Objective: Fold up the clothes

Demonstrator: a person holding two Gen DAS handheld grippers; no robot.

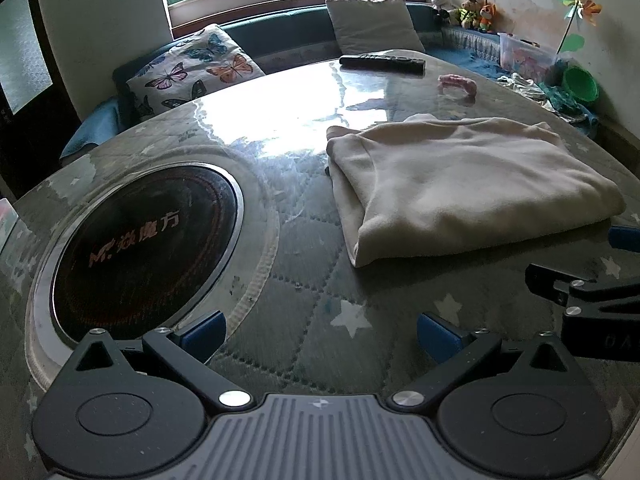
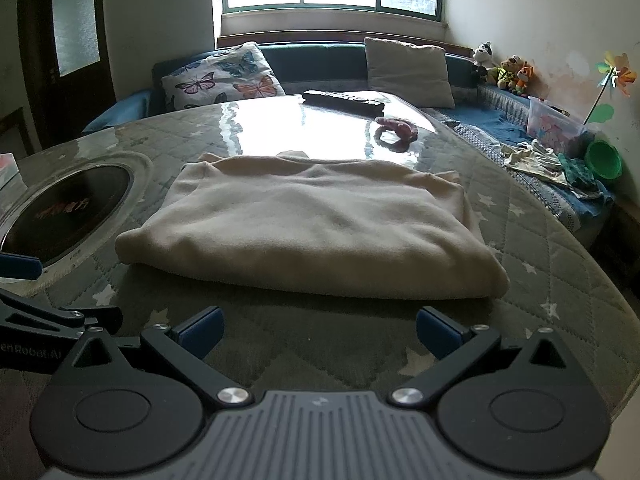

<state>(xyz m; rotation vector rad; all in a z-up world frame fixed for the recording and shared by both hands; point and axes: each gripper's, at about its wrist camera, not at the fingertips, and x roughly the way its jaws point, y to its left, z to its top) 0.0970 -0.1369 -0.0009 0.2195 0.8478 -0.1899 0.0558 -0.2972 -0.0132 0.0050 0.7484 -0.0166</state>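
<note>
Looking along the left gripper point(image 1: 322, 334), its jaws are seen spread wide with nothing between them, only the quilted star-print table cover point(image 1: 304, 280) showing in the gap under a glossy clear sheet. A cream garment point(image 1: 460, 184), folded into a thick rectangle, is seen lying flat ahead and to the right of these jaws, well clear of both blue fingertips point(image 1: 202, 332). A round dark cooktop point(image 1: 148, 240) with lettering is set into the table to the left of the garment. Part of the right gripper point(image 1: 600, 280) is seen at the right edge, near the garment's closest corner. Farther back, a black remote control point(image 1: 382, 63) and a pink fuzzy item point(image 1: 458, 86) are laid on the table, and a butterfly-print cushion point(image 1: 192, 70) is propped on the sofa behind.

From the right wrist view, the right gripper point(image 2: 318, 330) is likewise held wide apart and empty. The cream garment point(image 2: 312, 224) is found straight ahead, centred between the lines of the two fingers, its near folded edge just beyond the fingertips point(image 2: 438, 332) and not touched by them. The left gripper point(image 2: 48, 300) is glimpsed at the left edge, beside the garment's near left corner. The cooktop point(image 2: 68, 208) is seen to the left, the remote control point(image 2: 344, 102) and pink item point(image 2: 396, 130) beyond.
</note>
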